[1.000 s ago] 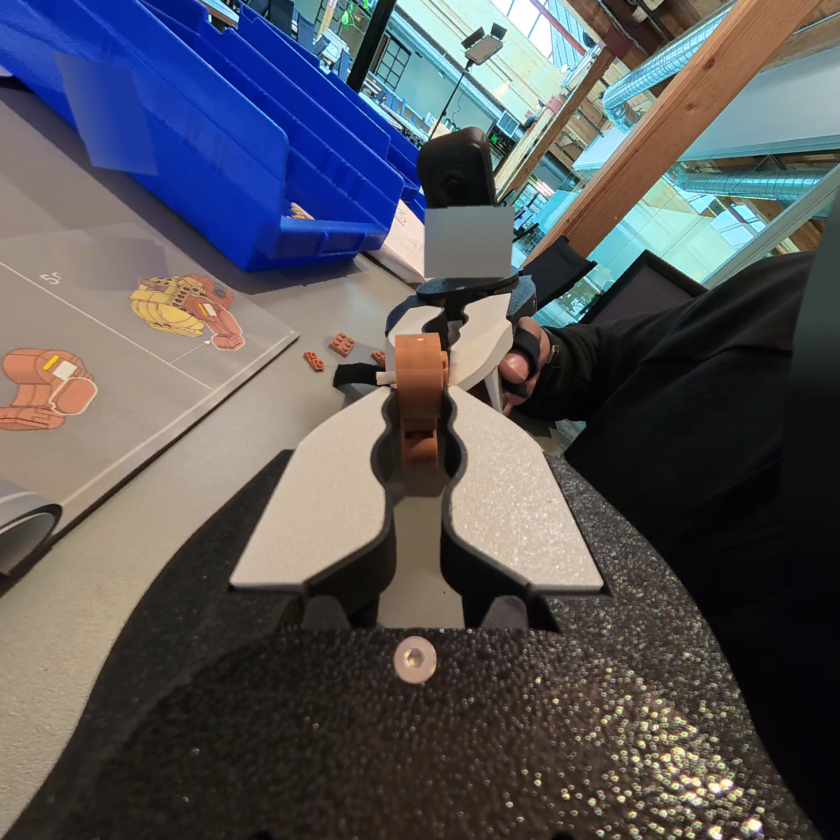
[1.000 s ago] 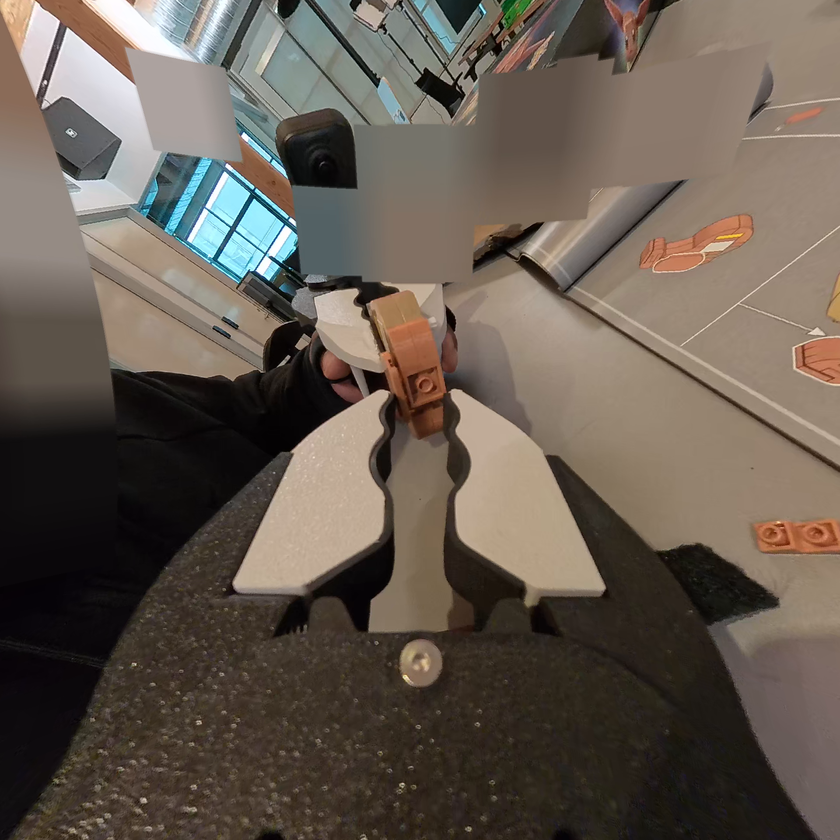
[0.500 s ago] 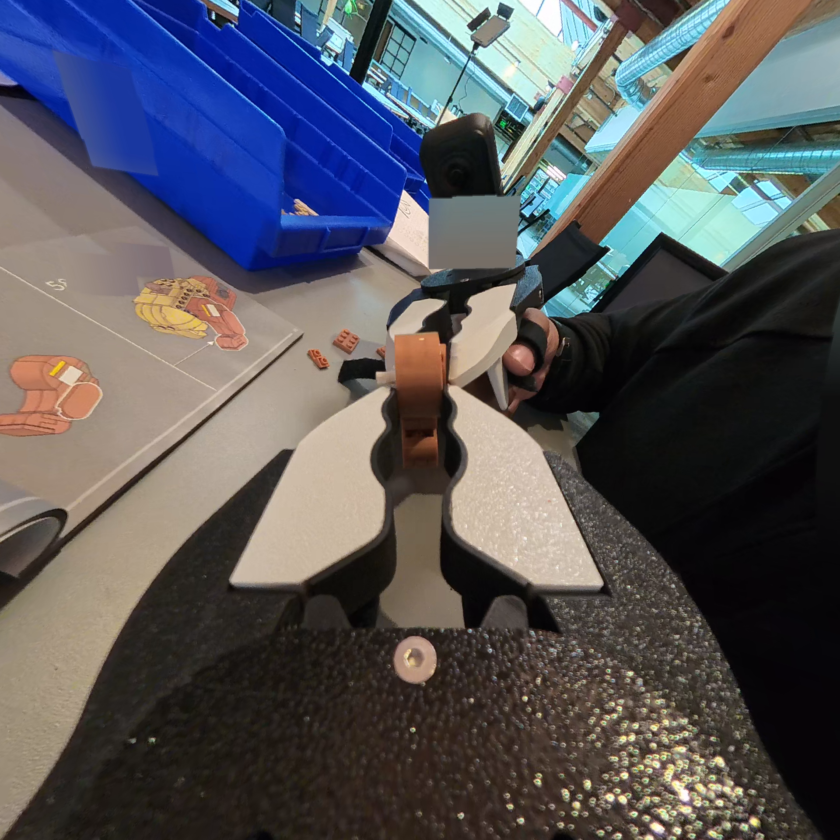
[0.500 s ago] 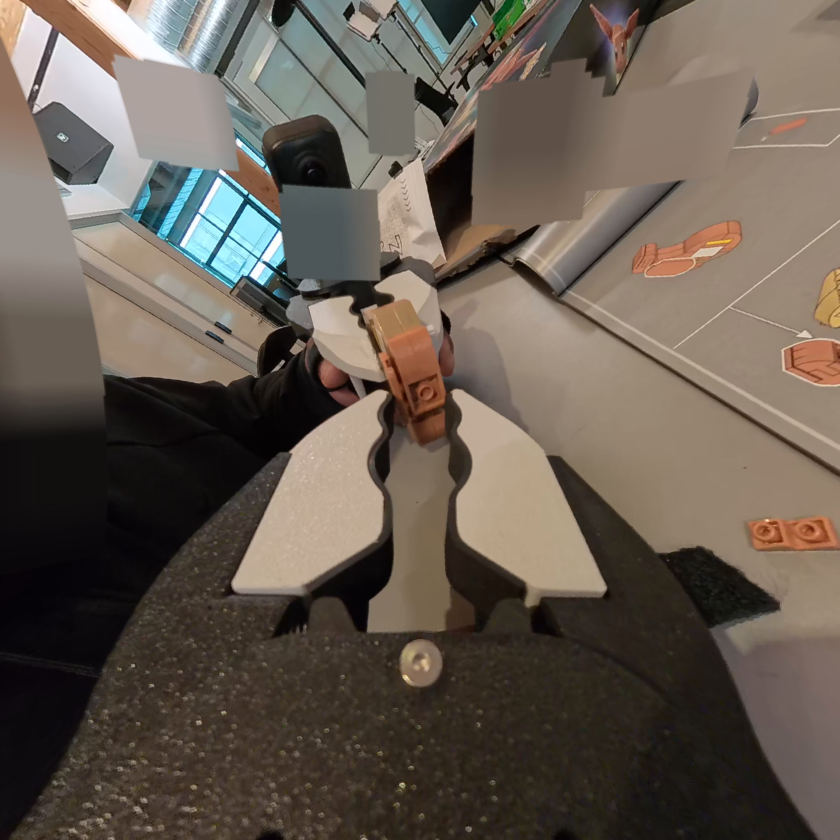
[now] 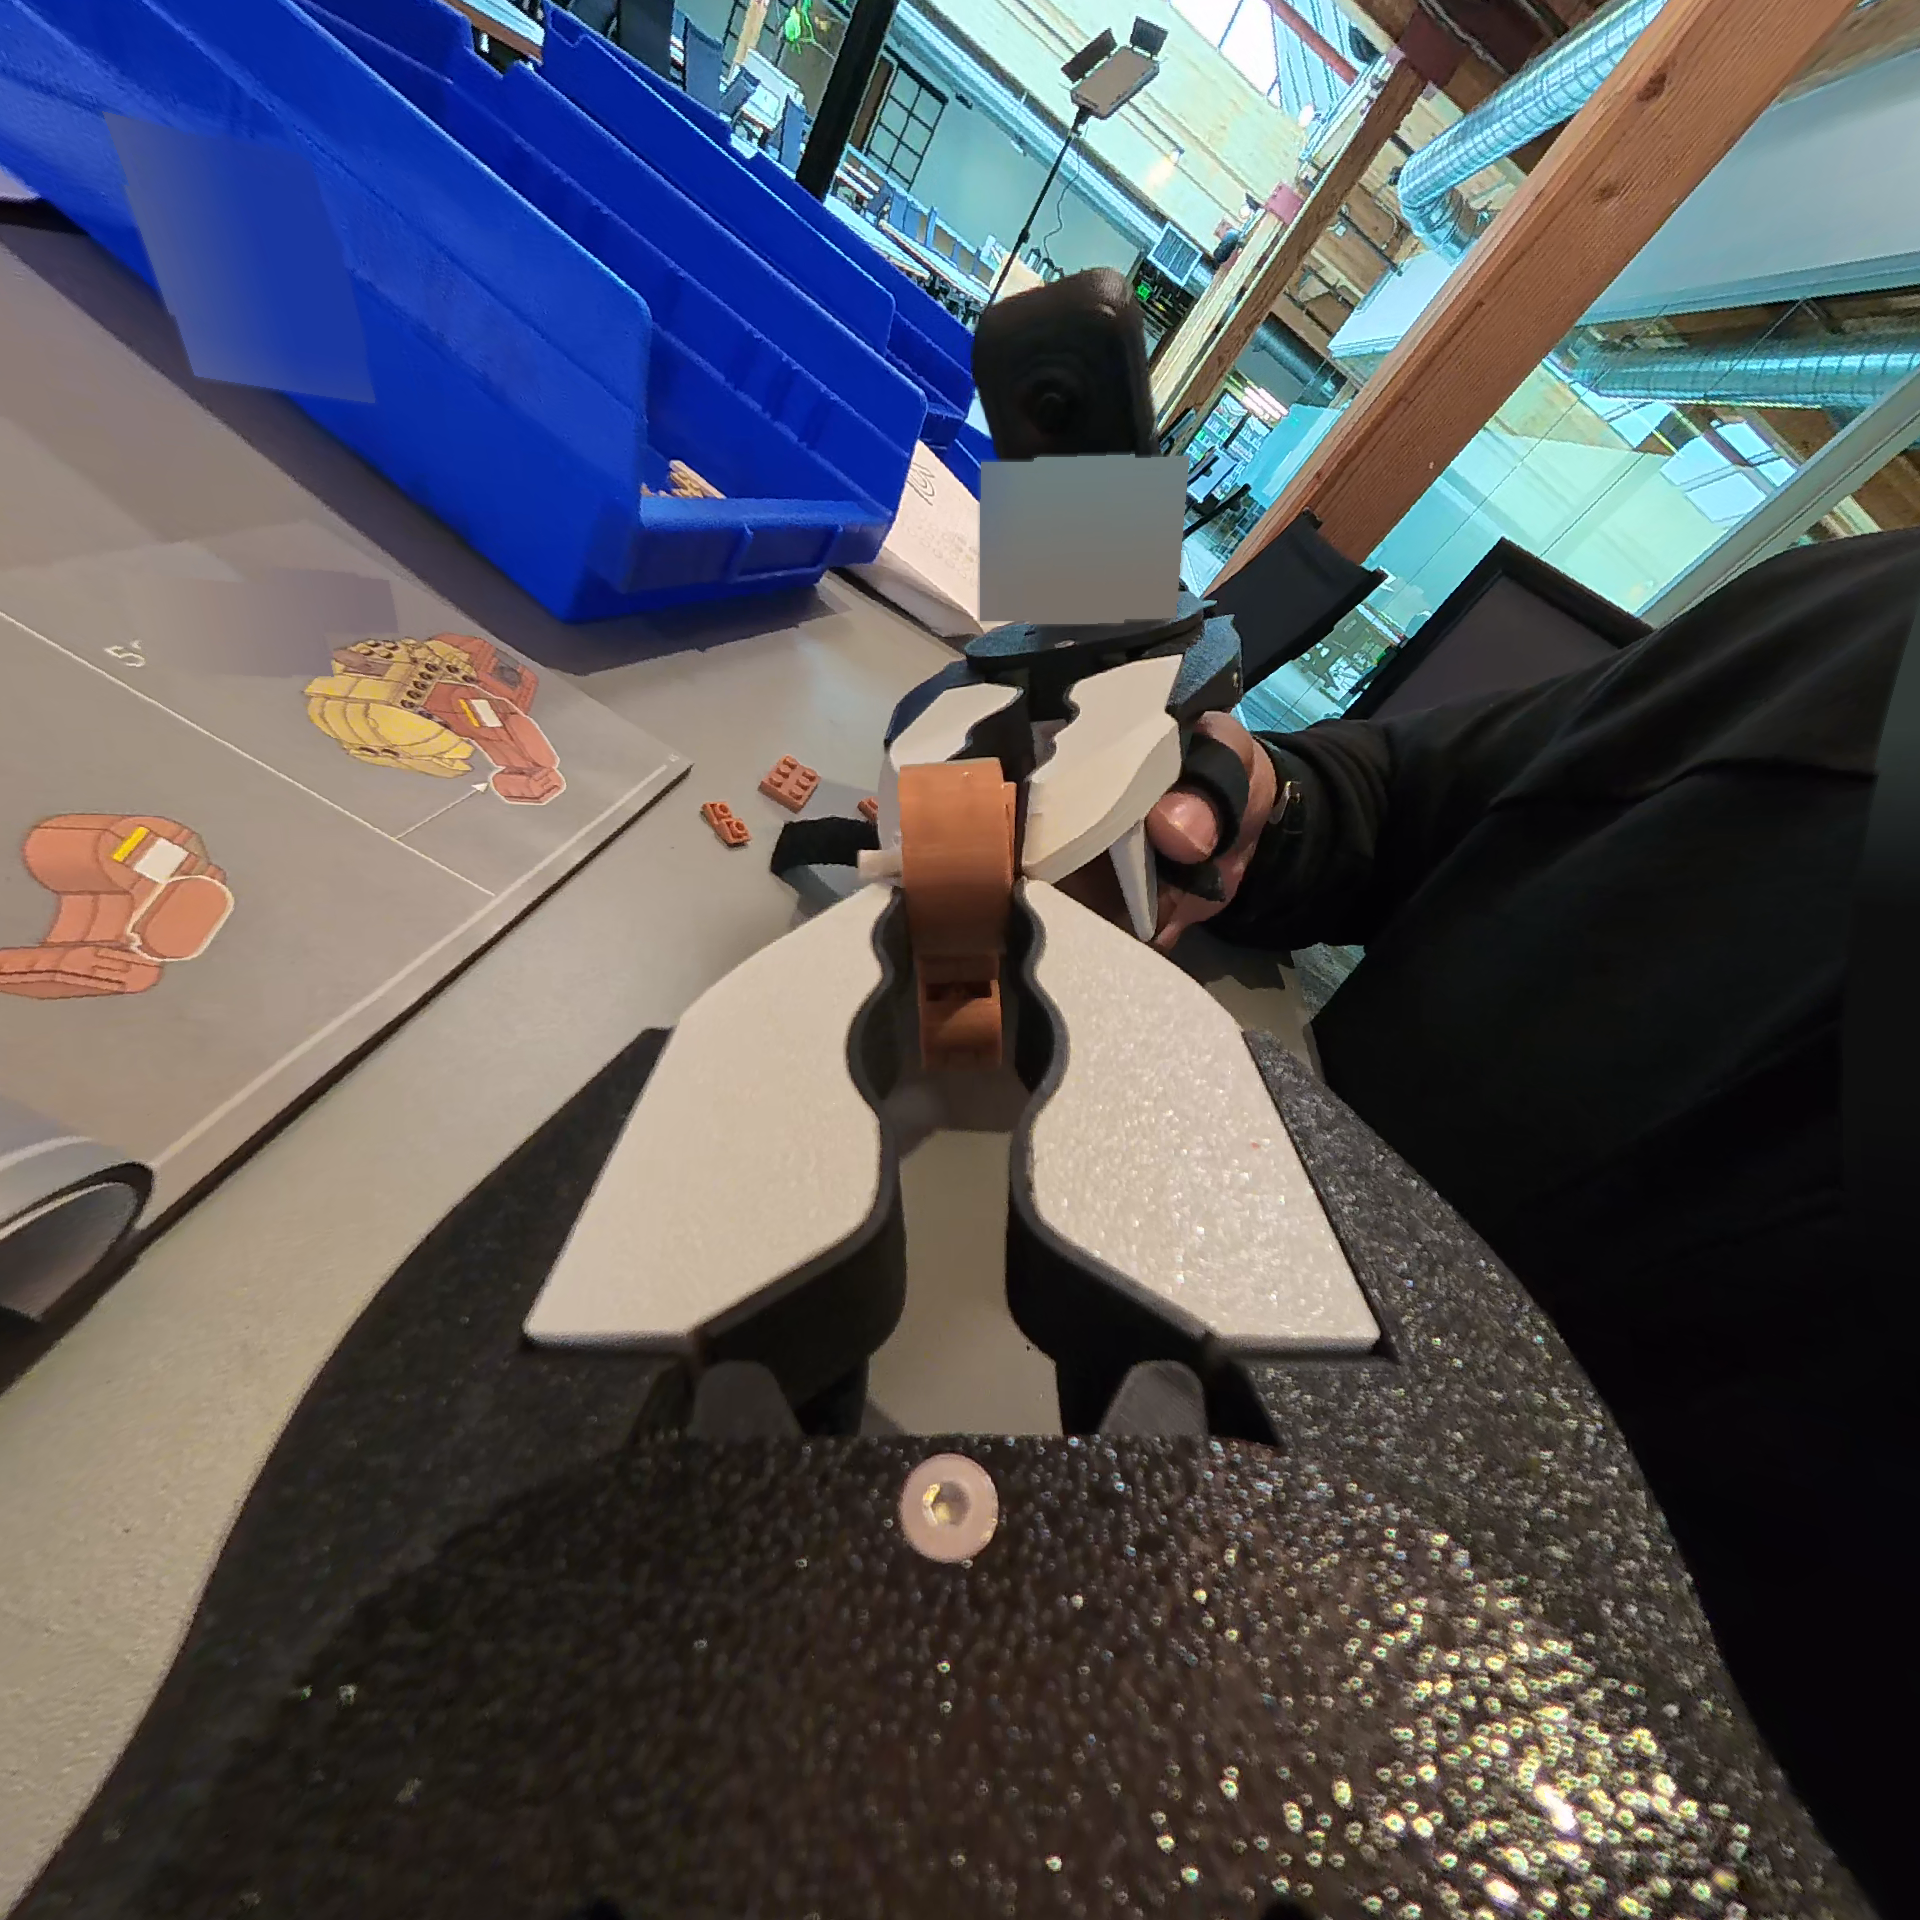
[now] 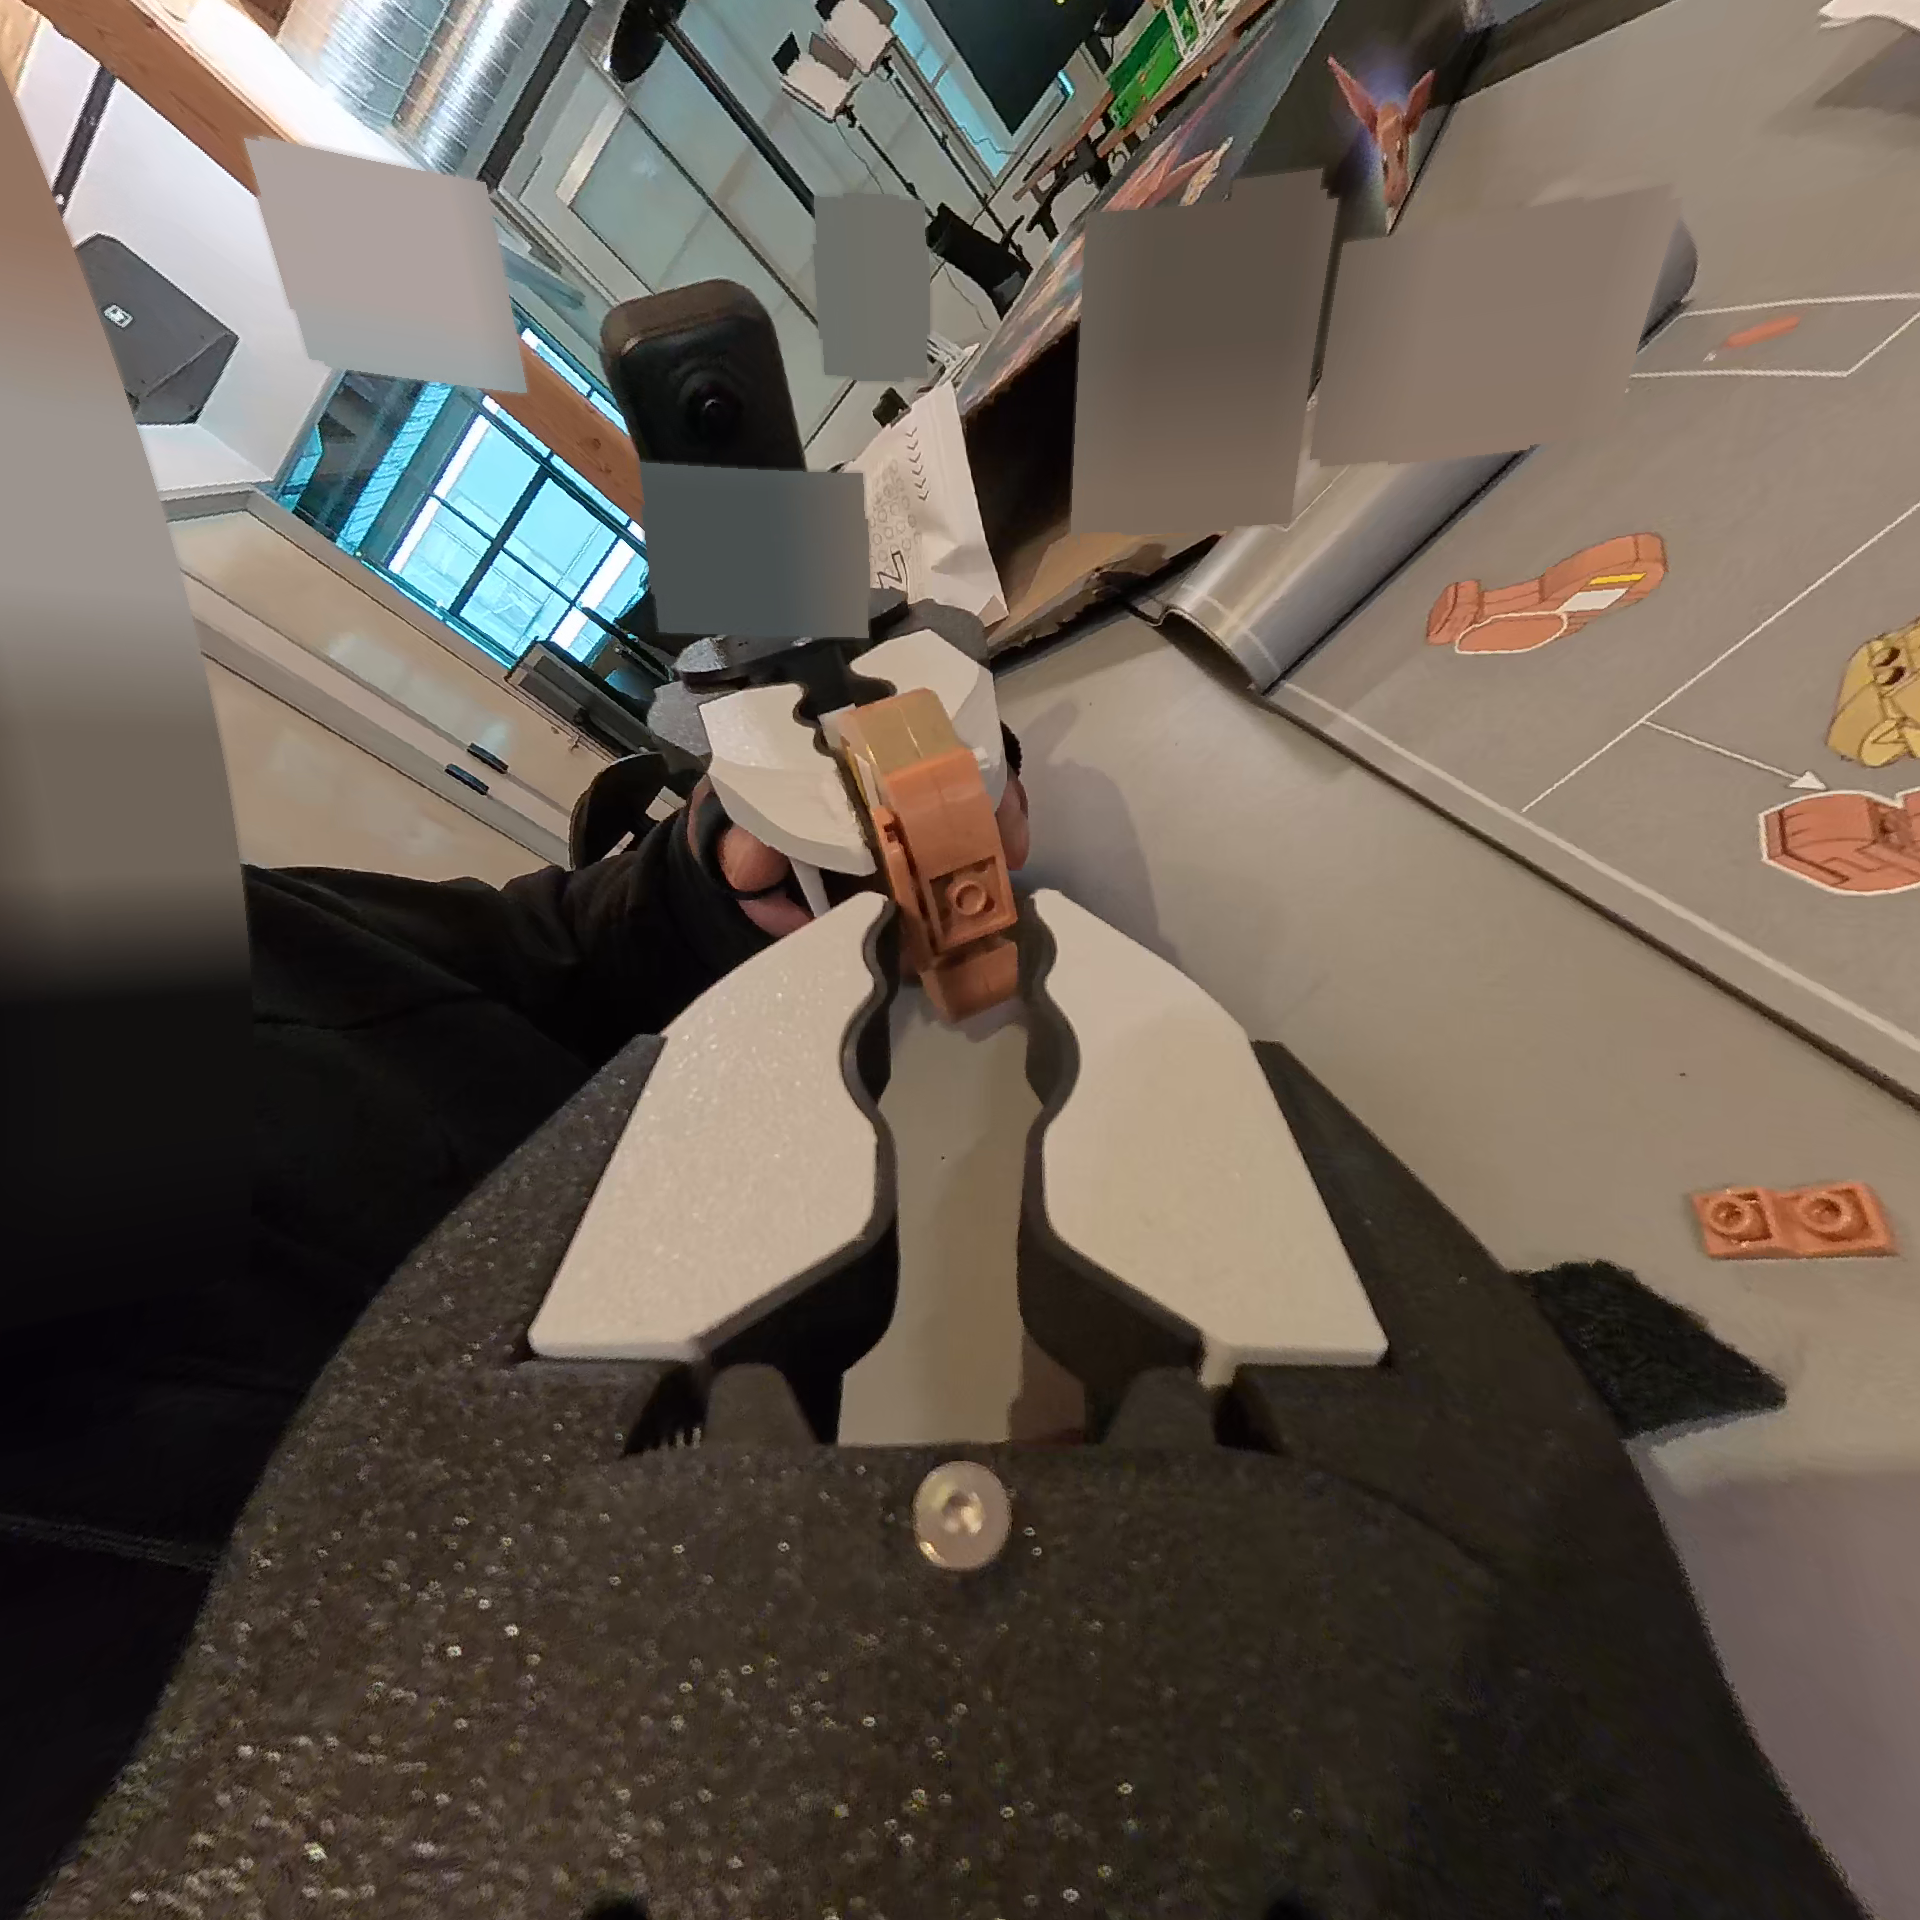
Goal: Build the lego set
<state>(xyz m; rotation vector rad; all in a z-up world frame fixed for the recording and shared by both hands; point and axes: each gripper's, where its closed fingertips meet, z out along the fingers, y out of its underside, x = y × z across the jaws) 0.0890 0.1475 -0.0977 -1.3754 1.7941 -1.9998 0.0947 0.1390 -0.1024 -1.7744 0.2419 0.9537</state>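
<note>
- The left gripper (image 5: 956, 935) has its jaws pinching a brown brick model (image 5: 954, 883); both pads press on its sides, and the model's rounded end sticks out past the fingertips.
- The right gripper (image 6: 961, 935) faces the left one, tip to tip. Its jaws are closed on the same brown brick model (image 6: 951, 883), at the end with a single stud on top; the tan part of the model lies beyond, between the other gripper's white fingers.
- The model hangs above the grey worktop (image 5: 520, 1039), held from both ends, not resting on anything.
- Behind the far gripper in each view, a hand (image 5: 1205, 821) in a black sleeve grips the handle.
- To the left of the left jaws, on the worktop, lie small brown bricks (image 5: 758, 795), and farther left an open instruction booklet (image 5: 260, 831) with printed building pictures.
- Beyond the booklet, ahead and left of the left jaws, stand blue storage bins (image 5: 623, 416).
- To the right of the right jaws a flat two-stud brown plate (image 6: 1787, 1221) lies on the worktop, just beside a black strap (image 6: 1652, 1351).
</note>
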